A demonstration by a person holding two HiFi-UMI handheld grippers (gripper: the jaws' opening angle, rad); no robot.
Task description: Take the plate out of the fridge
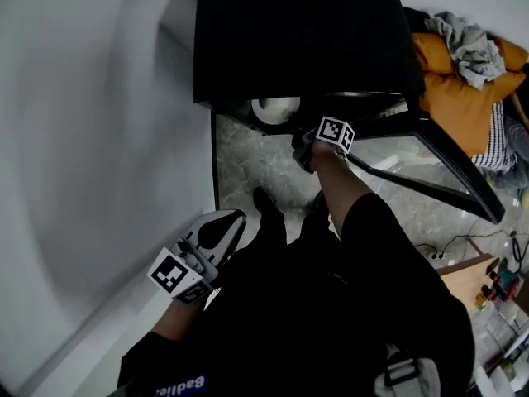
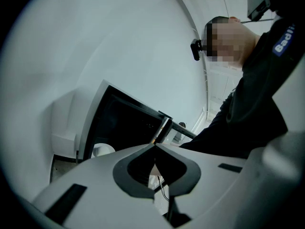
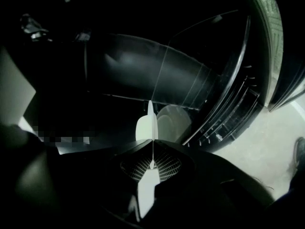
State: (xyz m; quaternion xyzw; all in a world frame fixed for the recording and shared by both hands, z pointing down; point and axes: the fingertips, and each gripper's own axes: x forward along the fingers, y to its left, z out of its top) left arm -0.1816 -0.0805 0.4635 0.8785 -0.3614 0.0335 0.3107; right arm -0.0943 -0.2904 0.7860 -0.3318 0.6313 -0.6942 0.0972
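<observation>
"What colour is the fridge (image 1: pixel 306 31)?"

"Black all over. The plate (image 1: pixel 277 108) is plain white."

"And the floor (image 1: pixel 256 162)?"

"Grey, marbled with paler veins. The wall (image 1: pixel 91 139) is a flat pale grey."

"The left gripper (image 1: pixel 231 220)?"

"White with a black inset, and its cube carries black-and-white square markers. There's also an orange cushion (image 1: pixel 455 98) and a black-and-white striped cloth (image 1: pixel 496 139)."

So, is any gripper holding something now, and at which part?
The right gripper is shut on the white plate, pinching its thin rim, seen edge-on, inside the fridge. The left gripper is shut and holds nothing.
</observation>
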